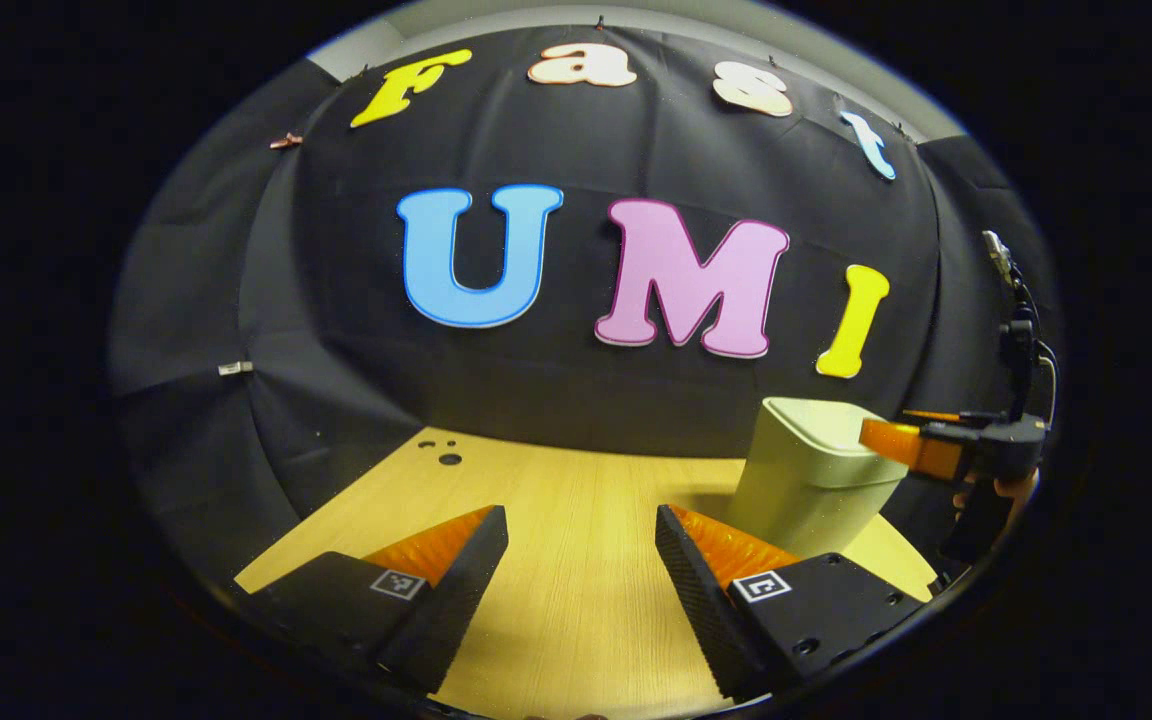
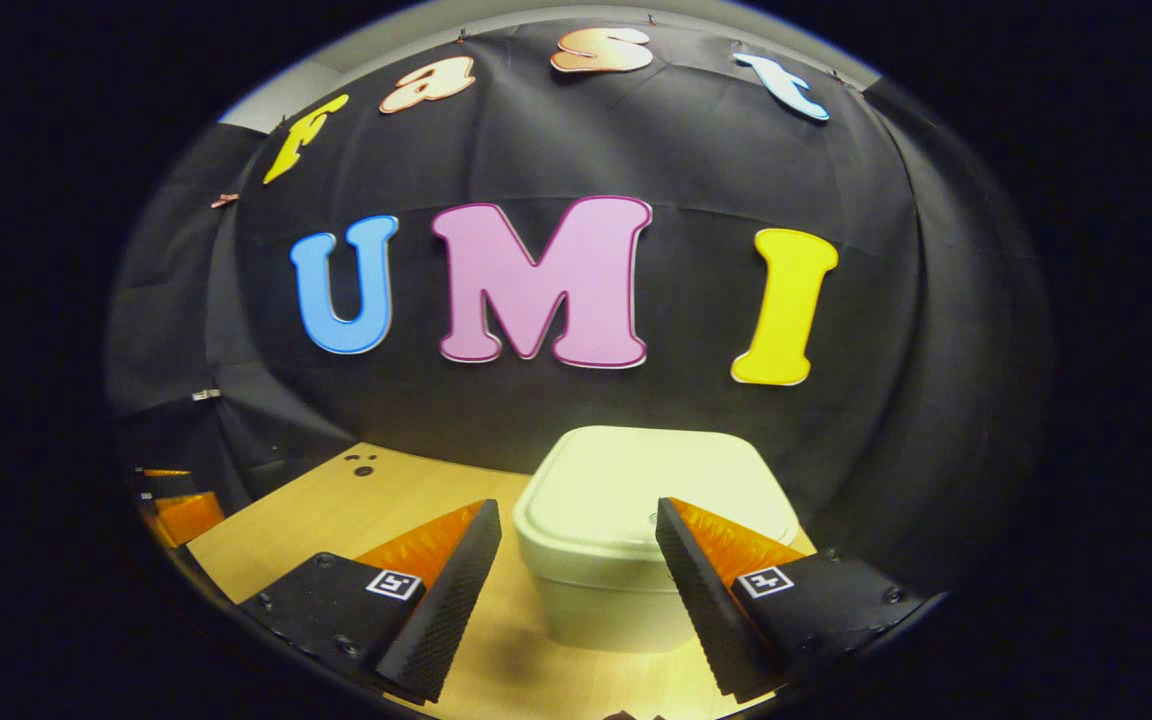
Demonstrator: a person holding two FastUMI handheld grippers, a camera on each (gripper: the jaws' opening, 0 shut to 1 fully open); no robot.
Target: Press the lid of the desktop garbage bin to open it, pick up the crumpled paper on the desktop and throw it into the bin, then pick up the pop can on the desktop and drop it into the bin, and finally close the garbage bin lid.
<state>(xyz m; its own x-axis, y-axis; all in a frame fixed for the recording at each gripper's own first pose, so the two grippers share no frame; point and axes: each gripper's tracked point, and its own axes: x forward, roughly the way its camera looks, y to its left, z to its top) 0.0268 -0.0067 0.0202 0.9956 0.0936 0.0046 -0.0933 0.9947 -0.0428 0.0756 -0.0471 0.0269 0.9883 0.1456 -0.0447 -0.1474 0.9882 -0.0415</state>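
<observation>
The right gripper, fingers spread wide and holding nothing, hovers just above the garbage bin, whose lid lies closed. The left gripper, equally wide and empty, has the bin ahead-right on the wooden desktop; black cloth behind.

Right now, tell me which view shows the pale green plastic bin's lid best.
The right gripper view: the pale green plastic bin's lid lies shut, its top facing the camera. The left gripper view shows it edge-on.
</observation>
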